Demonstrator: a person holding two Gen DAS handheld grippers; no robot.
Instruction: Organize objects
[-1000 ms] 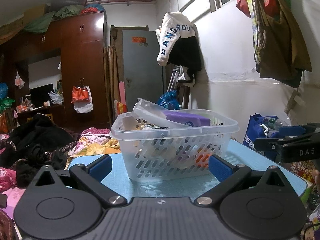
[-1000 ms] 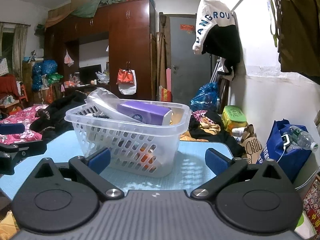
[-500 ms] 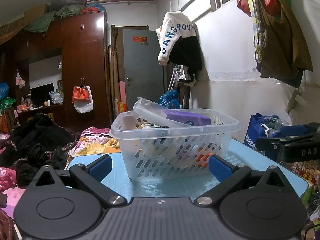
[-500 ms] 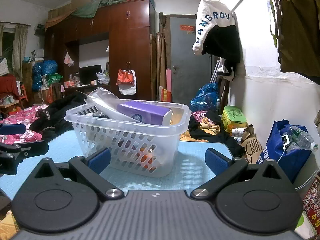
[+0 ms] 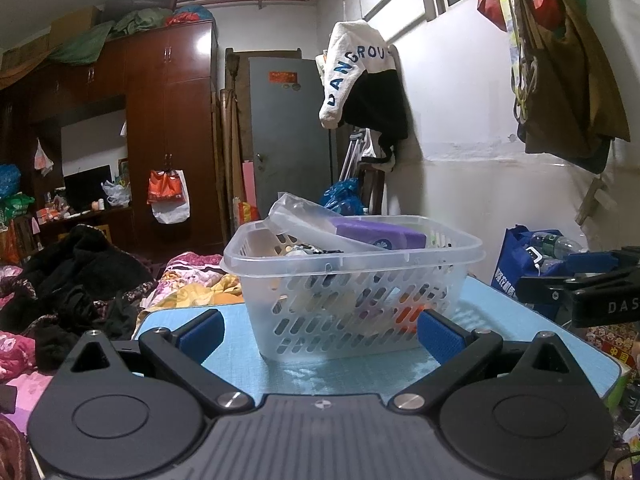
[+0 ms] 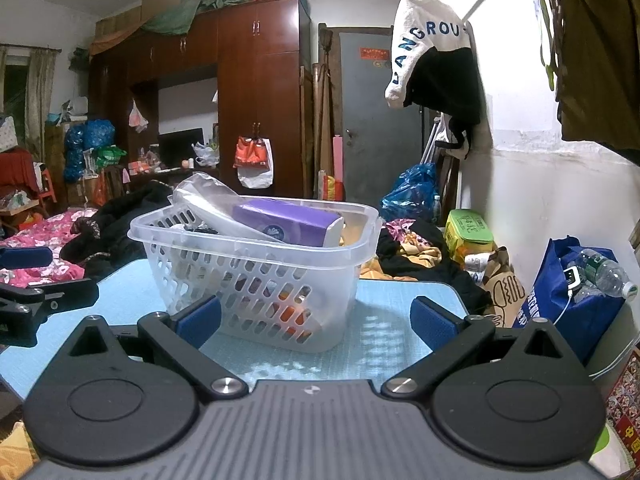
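the left gripper sits low in front of the basket, its blue pads spread wide apart with nothing between them. the right gripper is the same: wide open, holding nothing, just in front of the basket. from the left wrist view, the right gripper pokes in on the right side of the basket, near it but not touching.

almost nothing has changed in the last second. both grippers are in the same spots, and the basket has not moved. i think that means the putting-away part is done, or there is a little pause.

the basket is clear plastic with holes in its sides, and it stands on the blue table. inside it, a purple box leans up past the rim. a clear plastic bag sticks out beside the box. something orange shows low down through the holes, but i cannot tell what it is.

no loose things show on the table around the basket, so the job looks close to finished.

behind the basket, far off, are a big brown wardrobe and a grey door.
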